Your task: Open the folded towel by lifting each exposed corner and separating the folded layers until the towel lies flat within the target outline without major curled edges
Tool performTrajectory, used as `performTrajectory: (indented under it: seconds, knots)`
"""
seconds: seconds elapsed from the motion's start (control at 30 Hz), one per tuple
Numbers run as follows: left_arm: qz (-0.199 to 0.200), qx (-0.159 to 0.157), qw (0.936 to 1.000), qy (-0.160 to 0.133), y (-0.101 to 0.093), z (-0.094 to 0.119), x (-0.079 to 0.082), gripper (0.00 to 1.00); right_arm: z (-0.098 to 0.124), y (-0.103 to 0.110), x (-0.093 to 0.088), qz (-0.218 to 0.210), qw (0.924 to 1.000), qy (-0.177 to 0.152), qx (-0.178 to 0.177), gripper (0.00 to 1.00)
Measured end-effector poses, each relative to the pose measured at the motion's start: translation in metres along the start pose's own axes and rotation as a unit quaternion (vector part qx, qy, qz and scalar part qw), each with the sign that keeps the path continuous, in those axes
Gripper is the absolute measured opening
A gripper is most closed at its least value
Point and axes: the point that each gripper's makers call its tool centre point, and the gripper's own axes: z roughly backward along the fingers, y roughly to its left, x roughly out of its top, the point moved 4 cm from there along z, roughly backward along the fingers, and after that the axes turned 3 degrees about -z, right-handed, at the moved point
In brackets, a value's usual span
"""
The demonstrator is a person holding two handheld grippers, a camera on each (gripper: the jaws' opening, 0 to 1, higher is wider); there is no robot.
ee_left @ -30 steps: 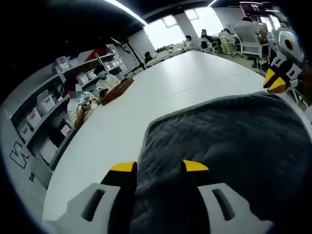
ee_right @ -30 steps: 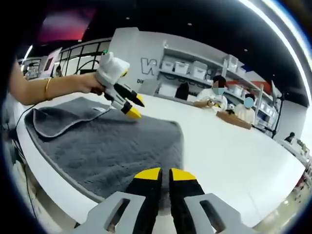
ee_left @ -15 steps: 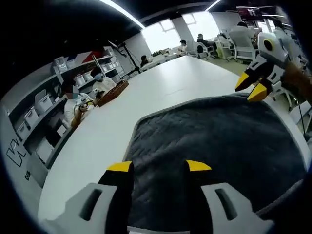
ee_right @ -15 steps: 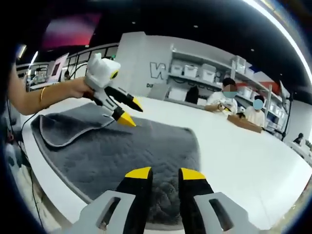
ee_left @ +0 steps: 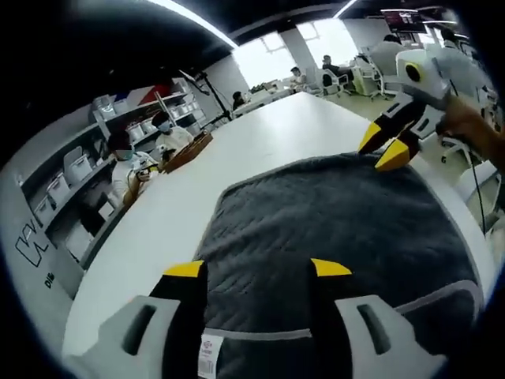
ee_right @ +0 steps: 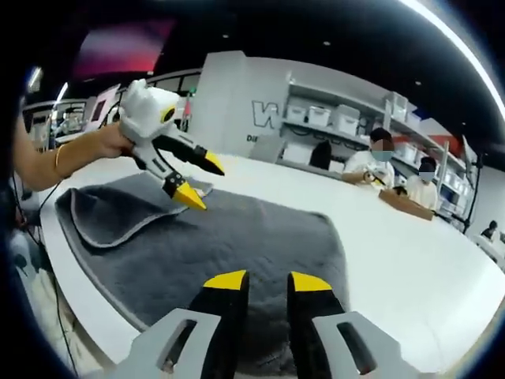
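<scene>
A dark grey quilted towel (ee_left: 339,213) with a pale edge binding lies on the white table (ee_left: 260,134). My left gripper (ee_left: 258,270) hovers open over the towel's near edge, where a small white label (ee_left: 207,355) shows. The right gripper (ee_left: 380,150) reaches in from the right, open, just above the towel's far edge. In the right gripper view the towel (ee_right: 252,237) has a flap folded over at its left side (ee_right: 110,213). There my right gripper (ee_right: 268,280) stands open above the near edge. A hand holds the left gripper (ee_right: 200,181) open over the folded flap.
People sit at the table's far side beside a wooden tray (ee_left: 189,146). Shelves with white bins (ee_right: 331,118) line the wall. The table edge (ee_right: 71,268) runs close to the towel's left side, with a cable hanging near it.
Right jaws went from nearly shut to open. Left jaws spread a little wider and drew back, so the towel's near edge and label came into view. The right gripper moved closer over the far edge.
</scene>
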Motion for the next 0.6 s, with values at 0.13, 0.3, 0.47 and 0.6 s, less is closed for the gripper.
performTrajectory:
  seconds: [0.13, 0.3, 0.47, 0.6]
  knots:
    - [-0.025, 0.004, 0.9996, 0.014, -0.007, 0.012, -0.001, 0.51, 0.000, 0.002, 0.004, 0.003, 1.0000, -0.001, 0.002, 0.15]
    - [-0.011, 0.008, 0.9999, 0.005, -0.009, 0.025, 0.001, 0.53, -0.001, 0.003, 0.009, 0.007, 1.0000, -0.005, 0.002, 0.15]
    - [0.000, 0.016, 0.9999, -0.005, -0.024, 0.044, 0.003, 0.59, -0.002, 0.005, 0.014, 0.008, 0.9999, -0.009, 0.006, 0.16]
    - [0.007, 0.015, 0.9998, -0.007, -0.034, 0.059, 0.001, 0.57, -0.002, 0.006, 0.019, 0.012, 0.9998, -0.013, 0.010, 0.15]
